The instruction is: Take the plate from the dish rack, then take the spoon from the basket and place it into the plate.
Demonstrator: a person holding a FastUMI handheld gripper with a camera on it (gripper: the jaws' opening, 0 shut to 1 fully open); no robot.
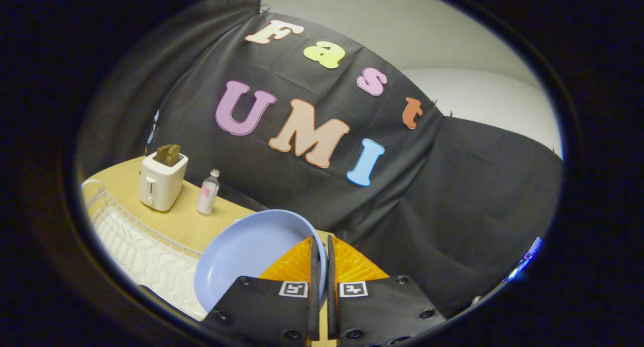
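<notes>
Plate [241, 266] rim is pinched between the two fingers of the gripper [322, 266], whose jaws are brought nearly together with only the thin edge of the plate between them. The plate is held tilted, its hollow face turned toward the camera, and it is carried above the rack [136, 241], apart from the wires as far as can be judged. Beyond the rack, a toaster [162, 182] and a small bottle [208, 192] are seen standing on the table [186, 221], well apart from the fingers. The first step is judged to be nearly done: the plate is lifted out but not yet set down. Left to be done are the setting down of the plate, the fetching of the spoon from the basket, and its placing into the plate.
</notes>
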